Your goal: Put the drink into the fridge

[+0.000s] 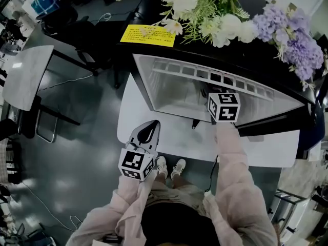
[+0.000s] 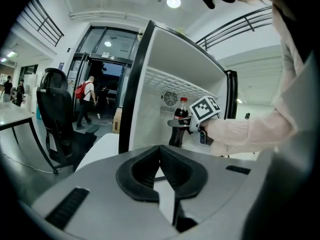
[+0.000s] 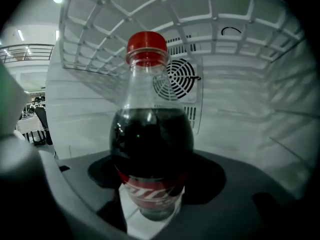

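A cola bottle [image 3: 151,149] with a red cap and red label stands upright between the jaws of my right gripper [image 3: 154,176], which is shut on its lower body. The bottle is inside the open white fridge [image 3: 240,109], in front of the round fan grille on the back wall and under a wire shelf. In the left gripper view the same bottle [image 2: 180,115] and right gripper [image 2: 187,125] show inside the fridge [image 2: 150,84]. My left gripper [image 1: 151,124] hangs outside, low and left of the fridge opening [image 1: 169,94], shut on nothing.
White and purple flowers [image 1: 220,9] and a yellow note [image 1: 147,35] lie on the fridge's black top. A white surface [image 1: 169,140] lies in front of the opening. A black office chair [image 2: 55,109] and a grey table [image 1: 25,76] stand to the left.
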A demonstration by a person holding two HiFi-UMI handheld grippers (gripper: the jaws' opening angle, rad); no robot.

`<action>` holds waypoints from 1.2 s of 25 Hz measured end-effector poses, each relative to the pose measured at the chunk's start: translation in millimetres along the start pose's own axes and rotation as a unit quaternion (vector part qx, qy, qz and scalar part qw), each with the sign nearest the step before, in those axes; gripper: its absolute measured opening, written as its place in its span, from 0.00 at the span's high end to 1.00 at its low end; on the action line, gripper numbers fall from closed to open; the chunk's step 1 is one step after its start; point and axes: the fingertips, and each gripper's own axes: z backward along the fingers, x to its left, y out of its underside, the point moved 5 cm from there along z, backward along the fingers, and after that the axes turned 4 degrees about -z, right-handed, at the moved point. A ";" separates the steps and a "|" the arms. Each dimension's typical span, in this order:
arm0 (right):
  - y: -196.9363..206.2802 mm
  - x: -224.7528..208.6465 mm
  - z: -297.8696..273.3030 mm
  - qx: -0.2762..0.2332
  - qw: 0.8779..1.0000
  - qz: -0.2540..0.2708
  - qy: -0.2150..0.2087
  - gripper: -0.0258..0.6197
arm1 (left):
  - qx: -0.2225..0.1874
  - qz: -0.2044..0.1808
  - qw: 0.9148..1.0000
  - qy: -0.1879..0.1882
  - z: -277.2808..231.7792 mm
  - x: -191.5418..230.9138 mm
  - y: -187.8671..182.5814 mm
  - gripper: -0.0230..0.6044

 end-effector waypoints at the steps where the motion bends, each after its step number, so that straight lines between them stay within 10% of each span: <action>1: 0.7 -1.0 -1.5 0.002 1.000 0.001 0.001 0.48 | 0.000 -0.001 1.000 0.001 -0.4 -0.6 -0.2 0.95; 30: 5.0 -16.0 -4.3 -0.043 0.998 -0.044 -0.004 0.47 | 0.012 -0.007 1.000 0.003 5.8 -12.6 7.7 0.95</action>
